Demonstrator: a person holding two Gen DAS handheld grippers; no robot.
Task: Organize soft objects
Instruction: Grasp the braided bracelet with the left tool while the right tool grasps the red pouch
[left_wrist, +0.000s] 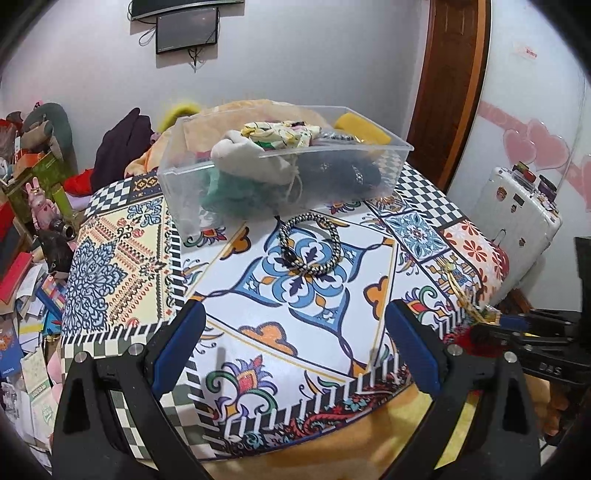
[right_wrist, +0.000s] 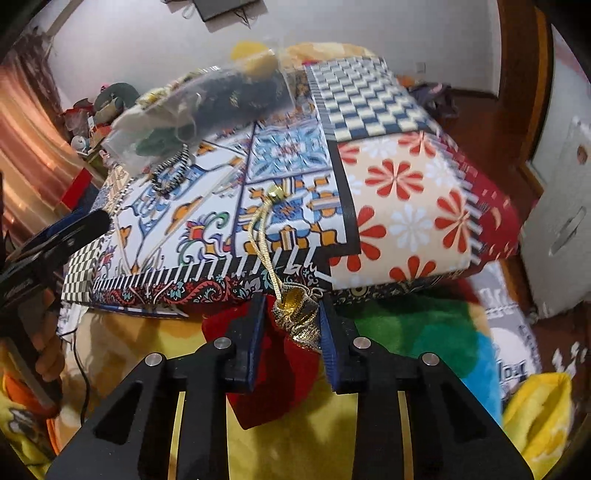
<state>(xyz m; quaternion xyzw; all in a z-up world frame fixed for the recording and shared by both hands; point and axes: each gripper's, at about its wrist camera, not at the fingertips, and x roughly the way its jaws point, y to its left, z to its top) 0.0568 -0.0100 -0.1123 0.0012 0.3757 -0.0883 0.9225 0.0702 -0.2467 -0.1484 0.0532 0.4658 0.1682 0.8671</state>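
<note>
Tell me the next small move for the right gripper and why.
Probably lift the red pouch up and carry it toward the clear box. The right gripper is shut on its gold neck at the table edge, its gold cord trails across the tablecloth, and the box already holds soft items.

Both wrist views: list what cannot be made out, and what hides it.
- Clear box, left wrist view: the lower items blur together behind the cloudy wall; only a pale cloth pouch on top is clear.
- Clear box, right wrist view: motion blur smears its contents.
- Red pouch, right wrist view: its body is partly hidden behind the right hand-held gripper, which is shut on its gold neck.
- Red pouch, left wrist view: small, at the table edge.
- Left hand-held gripper: open, empty.
</note>
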